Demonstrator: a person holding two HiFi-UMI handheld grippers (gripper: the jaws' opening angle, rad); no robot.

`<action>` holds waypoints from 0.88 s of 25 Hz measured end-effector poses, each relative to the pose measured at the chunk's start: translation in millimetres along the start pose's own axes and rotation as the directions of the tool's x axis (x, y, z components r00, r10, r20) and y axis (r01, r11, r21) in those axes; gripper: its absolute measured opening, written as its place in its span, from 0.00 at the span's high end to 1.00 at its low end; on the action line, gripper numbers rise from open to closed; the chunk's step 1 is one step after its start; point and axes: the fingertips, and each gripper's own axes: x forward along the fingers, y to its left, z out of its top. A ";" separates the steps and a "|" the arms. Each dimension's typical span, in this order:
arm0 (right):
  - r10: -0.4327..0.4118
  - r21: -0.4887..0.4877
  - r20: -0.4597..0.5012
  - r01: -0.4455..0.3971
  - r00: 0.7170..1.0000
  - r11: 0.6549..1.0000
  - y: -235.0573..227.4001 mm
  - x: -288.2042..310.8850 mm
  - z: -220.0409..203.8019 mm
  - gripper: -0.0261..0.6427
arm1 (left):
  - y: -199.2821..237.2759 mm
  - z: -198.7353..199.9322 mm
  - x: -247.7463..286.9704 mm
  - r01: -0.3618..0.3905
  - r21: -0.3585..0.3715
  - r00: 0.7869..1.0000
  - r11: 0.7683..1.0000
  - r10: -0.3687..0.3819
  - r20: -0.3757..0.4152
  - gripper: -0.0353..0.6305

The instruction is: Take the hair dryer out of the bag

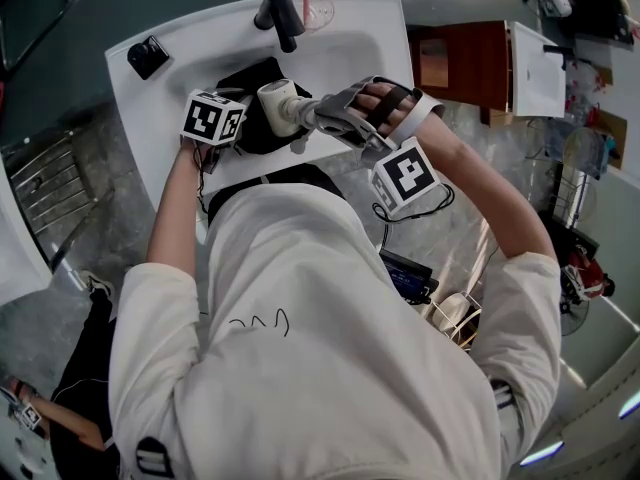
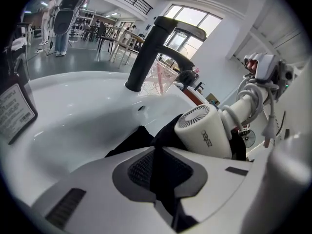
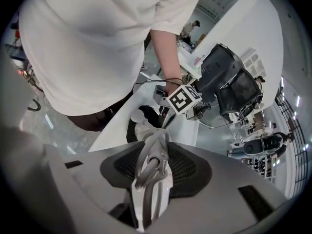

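Left gripper (image 2: 157,156): clenched on the black bag (image 2: 127,141) cloth (inside the sink (image 2: 73,111)).
Right gripper (image 3: 153,150): grasping the white hair dryer (image 2: 204,130) by its handle, cord (image 2: 249,95) wound round.

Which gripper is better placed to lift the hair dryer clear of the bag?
Right. The right gripper clamps the cord-wrapped handle of the white hair dryer; the left gripper pinches the black fabric bag in the white sink.

White washbasin (image 1: 365,43) with black faucet (image 1: 283,13), grey floor (image 1: 90,223), wooden cabinet (image 1: 470,68), bright windows (image 2: 191,19) beyond
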 end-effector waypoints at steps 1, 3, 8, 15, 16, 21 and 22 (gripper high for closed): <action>-0.004 0.022 0.001 0.004 1.000 1.000 -0.8 -1.7 -2.2 0.73 | 0.3 -2.0 1.2 0.002 -0.006 1.000 1.000 -0.002 -0.003 0.87; -0.011 0.085 0.006 0.011 1.000 0.996 -1.6 -4.2 -6.5 0.73 | 0.4 -5.5 3.2 -0.001 -0.009 1.000 1.000 0.000 -0.015 0.87; -0.018 0.341 -0.014 0.022 1.000 0.940 -1.2 -7.7 -23.5 0.73 | -4.3 -19.4 8.4 -0.030 0.069 0.996 0.997 0.036 -0.085 0.87; -0.029 0.612 -0.058 0.059 0.998 0.789 16.7 7.8 -57.8 0.73 | -24.4 -39.7 13.9 -0.012 0.180 0.985 0.984 0.043 -0.167 0.87; -0.019 0.641 -0.064 0.056 0.998 0.766 20.2 10.7 -60.3 0.73 | -27.9 -42.1 15.3 -0.008 0.200 0.983 0.980 0.044 -0.177 0.87; 0.022 0.756 -0.077 0.044 0.997 0.653 38.1 25.9 -69.8 0.73 | -39.0 -50.4 22.5 0.005 0.251 0.976 0.968 0.050 -0.210 0.87; 0.022 0.784 -0.079 0.048 0.997 0.619 41.2 28.0 -72.6 0.73 | -40.0 -52.2 23.6 0.005 0.259 0.975 0.966 0.053 -0.214 0.87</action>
